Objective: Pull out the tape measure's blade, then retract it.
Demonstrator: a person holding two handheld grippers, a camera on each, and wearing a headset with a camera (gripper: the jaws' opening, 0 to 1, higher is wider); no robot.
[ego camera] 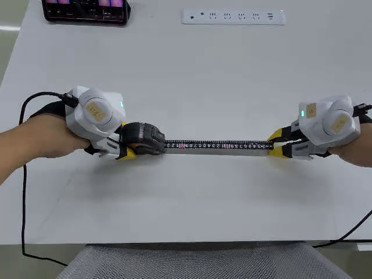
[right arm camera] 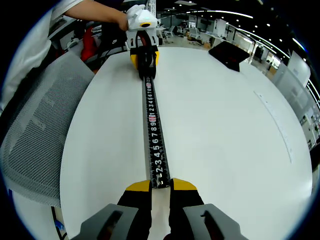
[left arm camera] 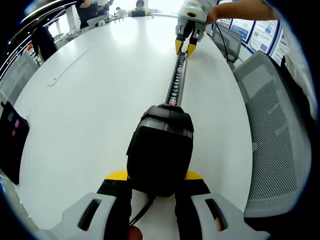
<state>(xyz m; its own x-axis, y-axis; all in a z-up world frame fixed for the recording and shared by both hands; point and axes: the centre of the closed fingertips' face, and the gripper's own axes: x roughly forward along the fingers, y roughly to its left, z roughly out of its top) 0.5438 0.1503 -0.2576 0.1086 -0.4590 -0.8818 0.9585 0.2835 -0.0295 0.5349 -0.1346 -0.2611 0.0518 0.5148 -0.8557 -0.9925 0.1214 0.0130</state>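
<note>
A black tape measure case lies on the white table, held between the yellow-tipped fingers of my left gripper, which is shut on it. In the left gripper view the case sits just ahead of that gripper. The dark numbered blade stretches out level to the right, just above the tabletop. My right gripper is shut on the blade's end. In the right gripper view the blade runs from that gripper straight to the case.
A white power strip lies at the table's far edge, and a dark device with a lit screen sits at the far left. A grey mesh chair stands below the near edge. Black cables trail from both grippers.
</note>
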